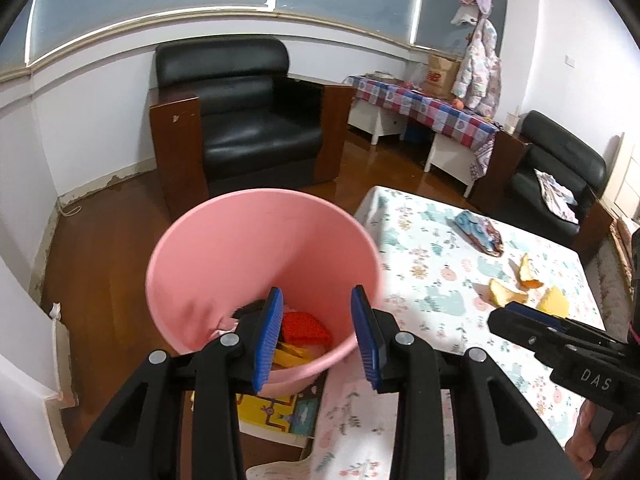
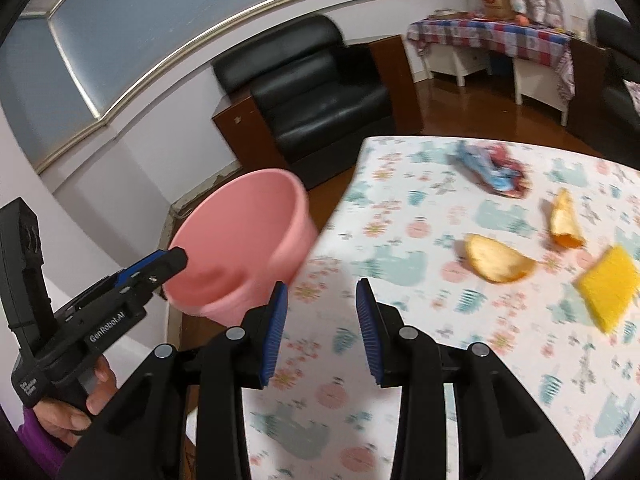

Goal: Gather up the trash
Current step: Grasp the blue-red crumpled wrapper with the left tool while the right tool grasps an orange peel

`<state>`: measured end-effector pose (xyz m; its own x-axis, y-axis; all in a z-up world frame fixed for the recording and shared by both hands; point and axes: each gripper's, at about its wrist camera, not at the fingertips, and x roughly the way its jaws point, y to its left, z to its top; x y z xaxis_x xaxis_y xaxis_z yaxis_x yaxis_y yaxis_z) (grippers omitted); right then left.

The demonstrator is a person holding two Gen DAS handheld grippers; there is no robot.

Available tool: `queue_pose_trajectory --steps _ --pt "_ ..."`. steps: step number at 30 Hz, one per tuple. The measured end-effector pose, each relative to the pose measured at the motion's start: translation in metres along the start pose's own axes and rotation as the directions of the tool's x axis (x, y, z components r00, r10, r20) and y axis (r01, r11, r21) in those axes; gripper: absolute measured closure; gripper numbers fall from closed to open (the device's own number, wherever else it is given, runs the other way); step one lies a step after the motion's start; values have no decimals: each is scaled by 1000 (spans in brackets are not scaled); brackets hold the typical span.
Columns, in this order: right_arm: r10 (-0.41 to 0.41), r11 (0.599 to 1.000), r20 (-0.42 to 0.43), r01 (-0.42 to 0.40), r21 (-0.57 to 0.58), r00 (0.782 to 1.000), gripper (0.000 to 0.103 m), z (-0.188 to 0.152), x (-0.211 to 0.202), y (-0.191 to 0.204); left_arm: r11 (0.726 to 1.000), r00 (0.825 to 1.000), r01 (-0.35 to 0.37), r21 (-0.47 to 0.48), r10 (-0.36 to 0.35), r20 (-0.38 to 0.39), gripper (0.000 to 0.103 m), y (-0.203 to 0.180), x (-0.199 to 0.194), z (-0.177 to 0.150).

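From the left wrist, the left tongs (image 1: pixel 316 336) stand released, jaws apart with nothing between them, poised over the mouth of the pink bin (image 1: pixel 224 256). Inside it, just beyond the blue pads, lie a red knitted scrap (image 1: pixel 306 327) and something yellow. Off to the right, the right tongs (image 1: pixel 520 316) reach in over the table (image 1: pixel 424 280), close to the peel pieces (image 1: pixel 506 294); a yellow sponge (image 1: pixel 554 302) sits just past them, and a crumpled wrapper (image 1: pixel 480 232) lies farther ahead.

From the right wrist, the right tongs (image 2: pixel 322 332) are likewise released and empty above the patterned cloth. The trash lies ahead and to their right: the nearer peel (image 2: pixel 498 262), a second peel (image 2: pixel 564 220), the sponge (image 2: pixel 610 286) and the wrapper (image 2: pixel 494 170) beyond. The bin (image 2: pixel 240 240) sits ahead and to the left, off the table's edge, with the left tongs (image 2: pixel 176 260) at its rim.

The likely trouble: a curled peel may slip or flip out of a shallow pinch. On the carry, a piece could also drop onto the floor in the gap between table and bin.
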<state>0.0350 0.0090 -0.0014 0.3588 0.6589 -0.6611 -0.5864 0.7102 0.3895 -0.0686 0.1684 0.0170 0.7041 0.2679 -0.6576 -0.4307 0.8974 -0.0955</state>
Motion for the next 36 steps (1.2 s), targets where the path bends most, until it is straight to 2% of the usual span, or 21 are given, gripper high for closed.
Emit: queue_pose_trajectory --steps 9,15,22,29,36 --pt "-152 984 67 144 109 986 67 -10 -37 -68 994 997 77 76 -76 -10 68 -46 6 -2" --pt "-186 963 87 164 212 979 67 -8 -50 -110 985 991 133 113 -129 -48 68 -77 23 0" --pt "-193 943 97 158 292 976 67 -1 -49 -146 972 975 205 111 -193 -106 65 -112 50 17" --pt "-179 925 78 141 352 981 67 14 -36 -173 957 963 254 140 -238 -123 65 -159 86 41" --pt "-172 914 72 131 384 983 67 19 -31 -191 945 960 261 197 -233 -153 65 -214 144 57"
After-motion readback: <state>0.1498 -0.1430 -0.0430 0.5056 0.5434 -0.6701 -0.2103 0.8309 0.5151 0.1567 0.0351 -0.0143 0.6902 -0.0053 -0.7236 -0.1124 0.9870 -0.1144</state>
